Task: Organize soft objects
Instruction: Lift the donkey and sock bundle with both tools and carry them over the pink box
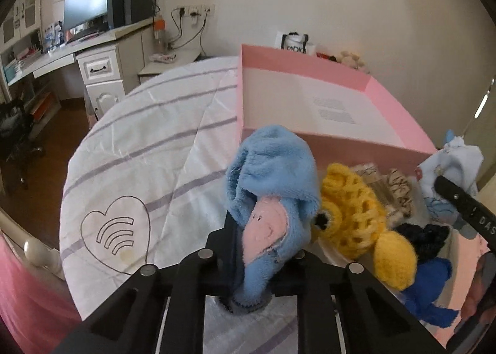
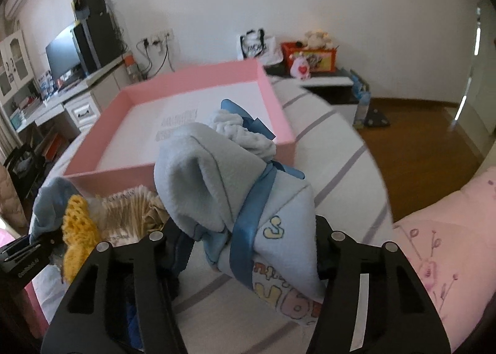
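Note:
My left gripper [image 1: 257,248] is shut on a blue plush toy [image 1: 272,186] with a pink patch, held above the striped bedsheet [image 1: 148,143]. My right gripper [image 2: 245,236] is shut on a pale blue cloth bundle [image 2: 217,180] tied with a blue ribbon; it also shows at the right of the left wrist view [image 1: 449,168]. An open pink box [image 1: 325,105] with a white floor lies just beyond both grippers, and in the right wrist view [image 2: 198,112] too. A yellow crocheted toy [image 1: 350,208], a beige patterned item [image 1: 390,192], a black knit piece [image 1: 424,236] and a dark blue cloth [image 1: 431,289] lie before the box.
The bed's edge curves at the left, with a desk, monitor [image 1: 86,6] and drawers [image 1: 99,71] beyond. A low cabinet with an orange box [image 2: 313,56] and toys stands against the far wall. Wooden floor [image 2: 418,136] lies right of the bed. A pink floral quilt [image 2: 446,245] is at right.

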A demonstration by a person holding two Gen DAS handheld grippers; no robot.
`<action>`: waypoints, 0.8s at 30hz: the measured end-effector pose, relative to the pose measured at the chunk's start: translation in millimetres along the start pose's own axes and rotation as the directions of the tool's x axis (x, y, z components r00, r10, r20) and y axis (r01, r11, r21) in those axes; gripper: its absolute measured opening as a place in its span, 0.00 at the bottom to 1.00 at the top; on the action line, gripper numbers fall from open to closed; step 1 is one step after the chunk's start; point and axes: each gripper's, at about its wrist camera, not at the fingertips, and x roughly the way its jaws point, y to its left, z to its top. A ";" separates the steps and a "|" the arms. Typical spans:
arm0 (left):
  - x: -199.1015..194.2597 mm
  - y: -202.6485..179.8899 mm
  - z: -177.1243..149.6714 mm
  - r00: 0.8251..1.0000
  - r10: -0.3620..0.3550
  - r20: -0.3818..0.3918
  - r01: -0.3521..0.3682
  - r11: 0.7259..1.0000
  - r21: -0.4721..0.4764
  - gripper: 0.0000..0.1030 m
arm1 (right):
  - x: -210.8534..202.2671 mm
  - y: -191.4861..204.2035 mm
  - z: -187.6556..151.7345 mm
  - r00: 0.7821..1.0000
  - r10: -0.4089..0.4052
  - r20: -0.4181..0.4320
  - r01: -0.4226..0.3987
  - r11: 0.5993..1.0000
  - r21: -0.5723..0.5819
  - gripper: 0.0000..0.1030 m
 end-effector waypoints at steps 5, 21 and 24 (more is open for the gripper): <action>-18.0 -2.0 -3.6 0.998 0.007 0.054 -0.008 1.000 0.010 0.11 | -34.5 -1.1 4.6 0.997 0.018 0.076 -0.019 1.000 0.013 0.54; -124.0 -26.8 -16.3 0.956 -0.007 0.293 -0.019 0.996 0.086 0.11 | -143.5 32.3 8.0 0.946 0.102 0.308 -0.082 0.993 -0.079 0.54; -144.6 -31.7 -23.4 0.938 -0.003 0.346 -0.038 0.993 0.112 0.11 | -164.4 40.9 5.6 0.925 0.123 0.360 -0.090 0.990 -0.106 0.54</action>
